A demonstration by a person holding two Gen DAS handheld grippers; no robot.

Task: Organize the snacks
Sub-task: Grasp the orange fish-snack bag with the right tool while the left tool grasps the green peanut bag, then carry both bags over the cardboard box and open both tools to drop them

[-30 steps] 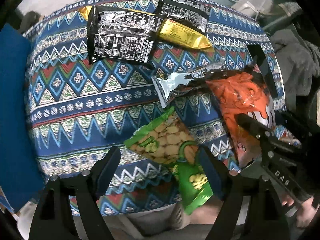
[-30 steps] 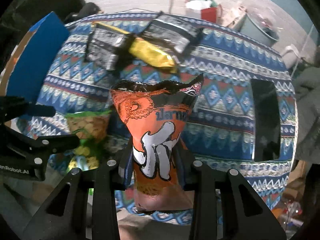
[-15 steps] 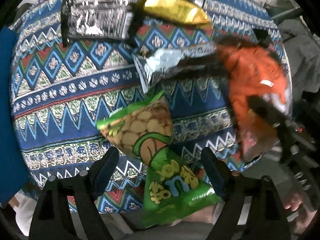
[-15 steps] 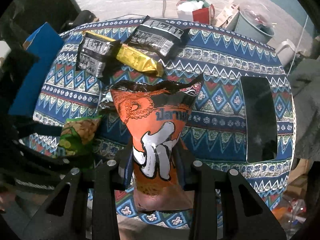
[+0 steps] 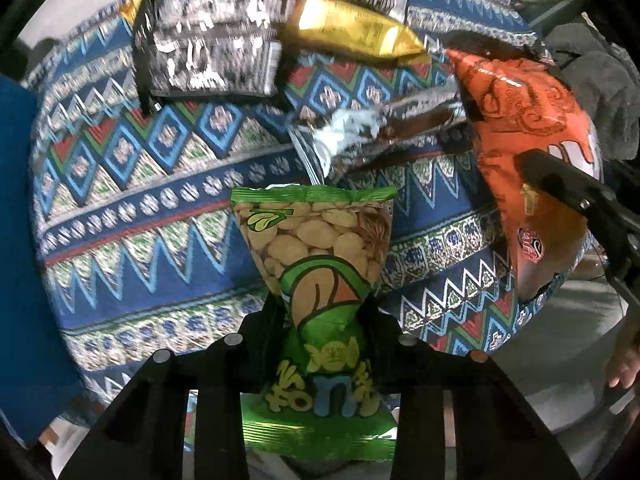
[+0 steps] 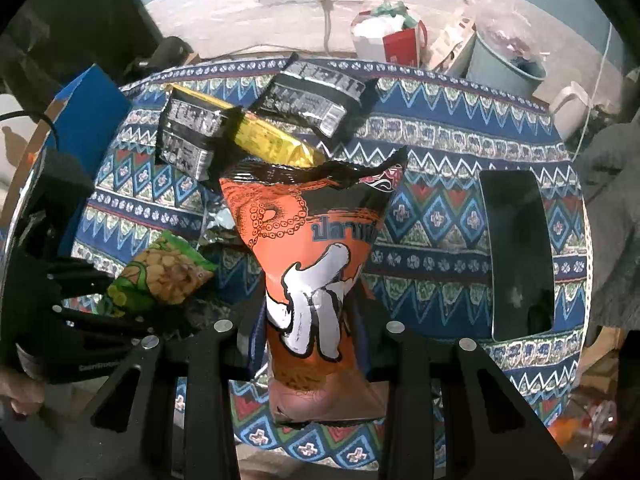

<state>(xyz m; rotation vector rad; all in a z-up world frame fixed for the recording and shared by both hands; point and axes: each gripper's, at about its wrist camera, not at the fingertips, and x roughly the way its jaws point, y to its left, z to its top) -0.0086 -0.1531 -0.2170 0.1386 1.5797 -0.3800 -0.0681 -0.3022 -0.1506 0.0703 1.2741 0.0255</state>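
Two tools, each with a snack bag, over a patterned desk.
Desk [image 6: 440, 216], round, blue zigzag cloth, carries a dark tablet [image 6: 516, 252] at right and a far cluster: two black packets [image 6: 188, 140] [image 6: 316, 98] touching a yellow packet [image 6: 272, 142], the left black one lying partly over it. Orange bag [image 6: 316, 264], torn top up, pinched at its waist by the right tool [image 6: 310, 328], near desk edge. Green nut bag [image 5: 320, 264] sits between the left tool's [image 5: 322, 320] jaws, which are closing on its narrowed middle; pads touch it. Silver wrapper [image 5: 340, 140] lies between green and orange bags.
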